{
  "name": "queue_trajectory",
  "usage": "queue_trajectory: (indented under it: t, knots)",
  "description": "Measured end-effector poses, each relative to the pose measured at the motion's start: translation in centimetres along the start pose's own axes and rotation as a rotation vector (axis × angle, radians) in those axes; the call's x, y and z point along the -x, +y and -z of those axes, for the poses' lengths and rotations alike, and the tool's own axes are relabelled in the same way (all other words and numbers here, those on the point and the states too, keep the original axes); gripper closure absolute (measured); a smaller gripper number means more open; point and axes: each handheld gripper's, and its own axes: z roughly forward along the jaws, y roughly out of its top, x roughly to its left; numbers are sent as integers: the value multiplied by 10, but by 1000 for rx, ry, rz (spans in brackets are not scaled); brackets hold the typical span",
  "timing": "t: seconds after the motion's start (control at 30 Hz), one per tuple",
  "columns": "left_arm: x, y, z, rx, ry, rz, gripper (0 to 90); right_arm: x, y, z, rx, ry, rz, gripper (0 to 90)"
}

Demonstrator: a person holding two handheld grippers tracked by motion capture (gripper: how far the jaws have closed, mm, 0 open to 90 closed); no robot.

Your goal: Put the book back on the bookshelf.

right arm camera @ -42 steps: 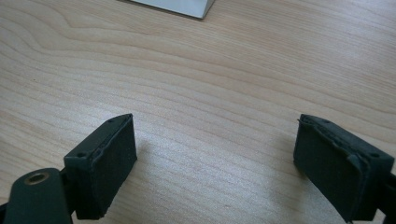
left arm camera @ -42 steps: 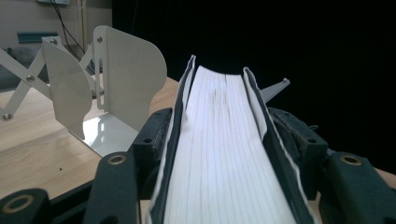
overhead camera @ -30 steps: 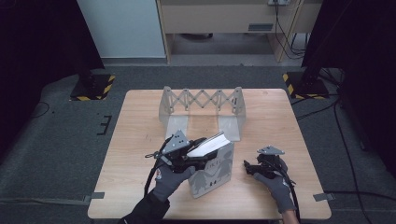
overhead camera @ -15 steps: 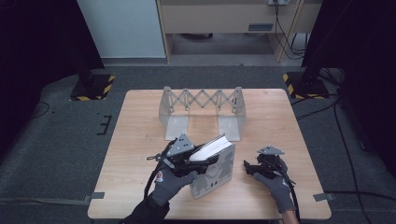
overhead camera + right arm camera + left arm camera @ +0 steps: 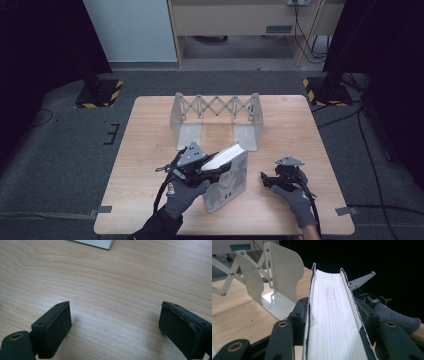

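Progress appears partial: the left tool (image 5: 212, 167) is clamping a book (image 5: 229, 181) across its page edge, covers pinched between the jaws, and is holding it upright near the front of the desk (image 5: 145, 150). The expanding bookend rack (image 5: 216, 116) is standing well apart, farther back, with nothing in it; judging by this, placement in the rack is not yet done. The right tool (image 5: 267, 180) is resting low beside the book, its jaws spread apart and gripping nothing. Book is showing a grey patterned cover, white lined page block and slightly frayed cover edges.
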Motion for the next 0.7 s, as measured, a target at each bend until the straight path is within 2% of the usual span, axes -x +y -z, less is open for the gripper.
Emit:
queue_trajectory:
  t: [0.17,0.37,0.53,0.7]
  knots:
    - [-5,4,10,2,22,8,512,0,0,0,-3,3,-2,108]
    - [-16,8,27,23,82,12,516,0,0,0,-3,3,4,107]
    - [-31,14,46,54,158,20,517,0,0,0,-3,3,5,107]
    - [-51,19,64,76,266,27,517,0,0,0,-4,4,6,107]
